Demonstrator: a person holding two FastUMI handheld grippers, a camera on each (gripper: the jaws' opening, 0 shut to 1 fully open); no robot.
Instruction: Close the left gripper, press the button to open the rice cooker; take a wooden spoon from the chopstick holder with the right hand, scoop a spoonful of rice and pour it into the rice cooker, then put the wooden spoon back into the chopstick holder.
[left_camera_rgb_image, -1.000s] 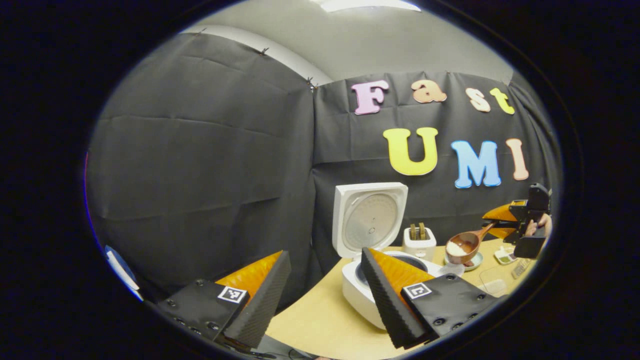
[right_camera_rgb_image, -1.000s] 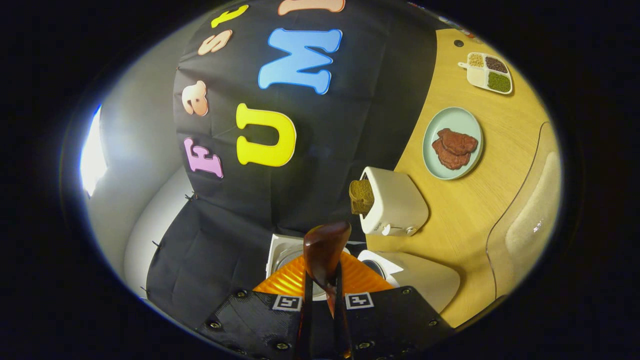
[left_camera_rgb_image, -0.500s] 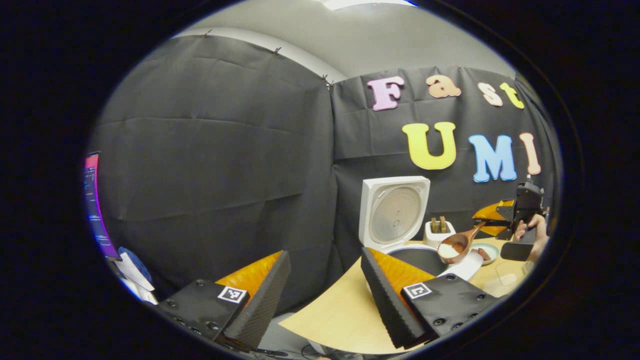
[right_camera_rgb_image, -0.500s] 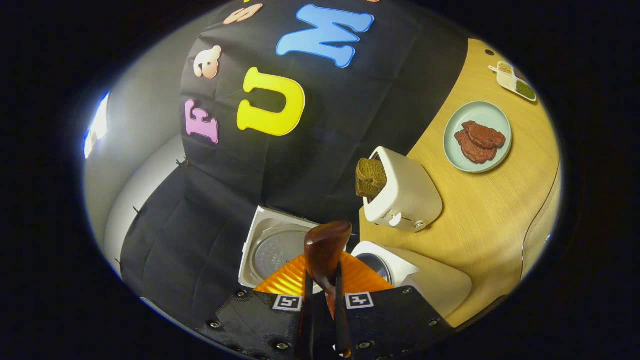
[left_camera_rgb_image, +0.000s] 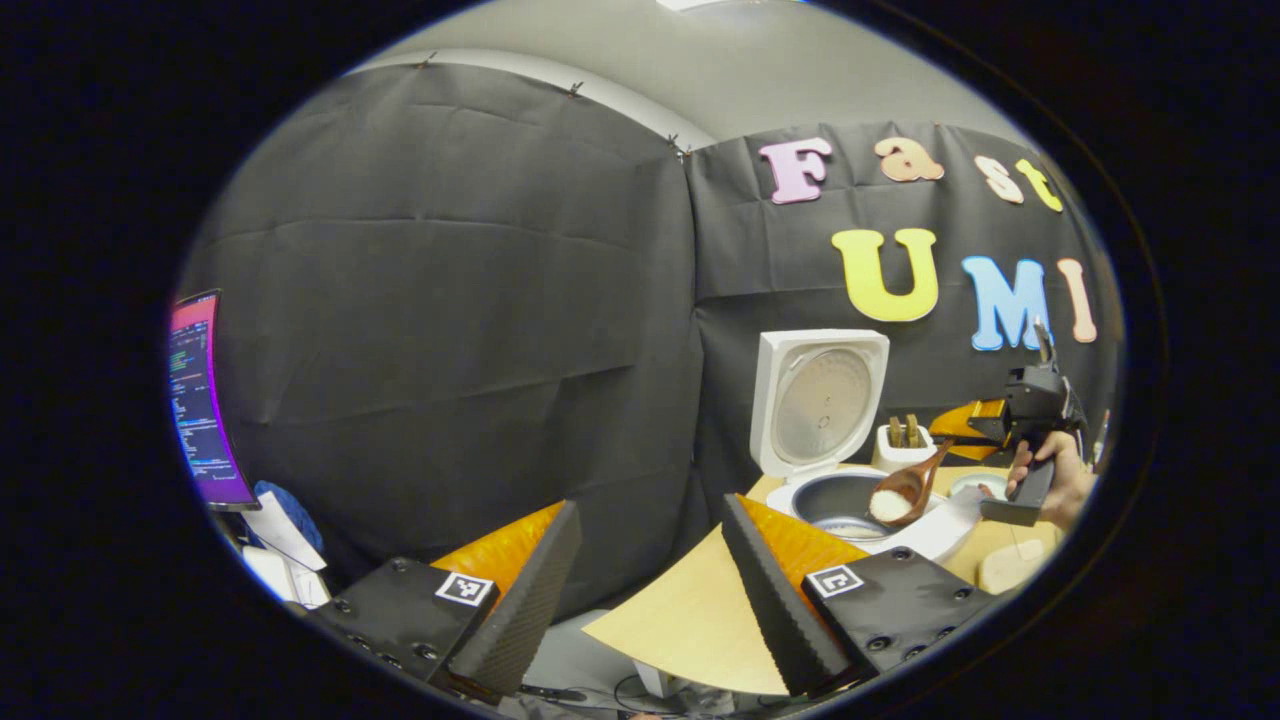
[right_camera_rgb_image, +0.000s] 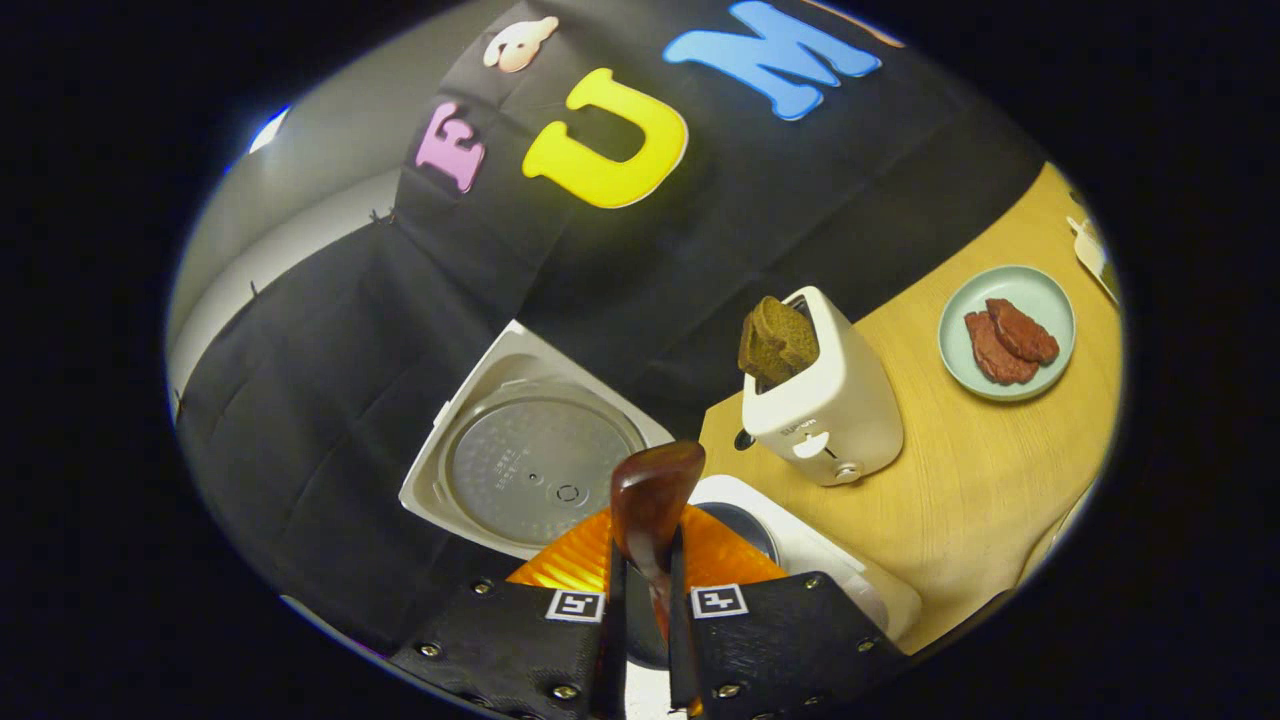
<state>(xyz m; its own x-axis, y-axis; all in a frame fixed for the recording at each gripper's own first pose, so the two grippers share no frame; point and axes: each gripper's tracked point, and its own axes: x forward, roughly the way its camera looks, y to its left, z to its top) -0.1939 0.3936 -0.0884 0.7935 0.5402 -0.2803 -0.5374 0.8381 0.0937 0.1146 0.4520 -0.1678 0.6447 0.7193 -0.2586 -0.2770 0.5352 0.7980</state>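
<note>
Above the cooker's rim (left_camera_rgb_image: 800, 492), right tongs (right_camera_rgb_image: 645, 600) clamp the spoon (right_camera_rgb_image: 652, 500); left tongs (left_camera_rgb_image: 650, 570) apart.

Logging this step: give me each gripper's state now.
Left gripper: open, holding nothing.
Right gripper: shut on the wooden spoon, which carries rice.

A staged kitchen corner inside a recording booth: black cloth walls (left_camera_rgb_image: 450, 300) pinned up around a wooden surface (right_camera_rgb_image: 960, 480) carrying a rice cooker (left_camera_rgb_image: 850, 500), a toaster (right_camera_rgb_image: 825, 400) and a plate of meat (right_camera_rgb_image: 1005, 332), with a lit monitor (left_camera_rgb_image: 200, 400) off beside it.
</note>
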